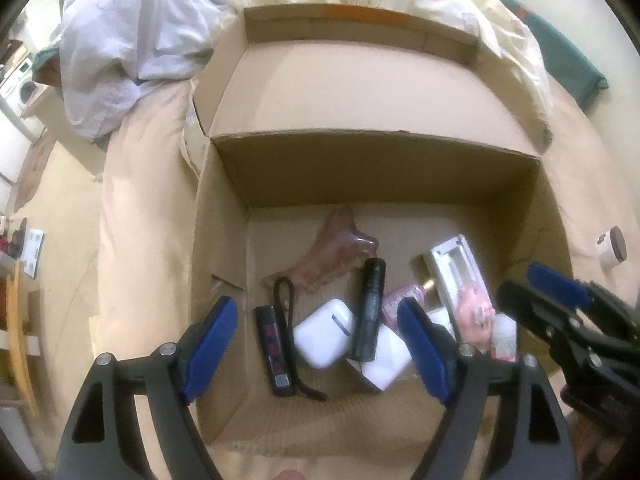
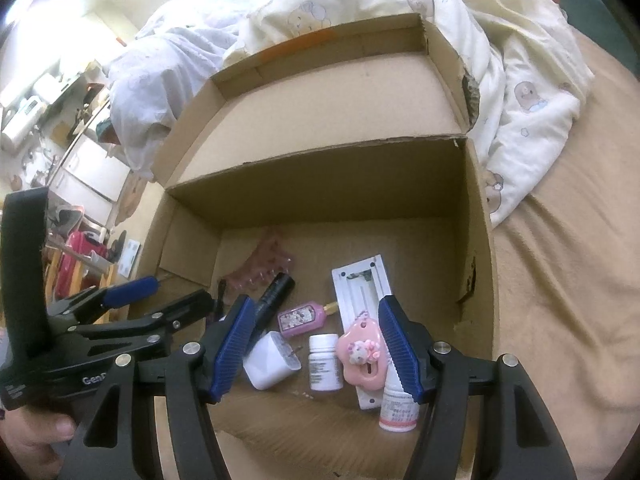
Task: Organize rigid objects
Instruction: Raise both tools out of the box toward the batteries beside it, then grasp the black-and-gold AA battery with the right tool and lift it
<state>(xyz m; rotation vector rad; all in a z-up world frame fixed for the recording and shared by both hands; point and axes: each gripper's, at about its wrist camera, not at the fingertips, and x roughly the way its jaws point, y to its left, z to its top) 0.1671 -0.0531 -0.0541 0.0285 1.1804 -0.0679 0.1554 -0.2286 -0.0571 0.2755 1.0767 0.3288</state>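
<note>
An open cardboard box (image 1: 360, 172) (image 2: 320, 184) sits on a bed and holds several small items. Among them are a pink claw clip (image 1: 340, 252), a black flashlight (image 1: 370, 308) (image 2: 274, 296), a white earbud case (image 1: 324, 332), a black stick with a strap (image 1: 274, 344), a white charger plug (image 2: 268, 360), a pink bottle (image 2: 298, 318), a white pill bottle (image 2: 324, 360) and a pink cloud charm (image 2: 362, 354). My left gripper (image 1: 316, 316) hangs open over the box's left part, holding nothing. My right gripper (image 2: 316, 308) is open and empty above the right part.
The box lid (image 2: 340, 80) stands open at the back against rumpled white bedding (image 2: 520, 80). A beige sheet (image 2: 568, 280) surrounds the box. A small round jar (image 1: 612, 248) lies on the sheet to the box's right. Room furniture (image 2: 80, 160) is far left.
</note>
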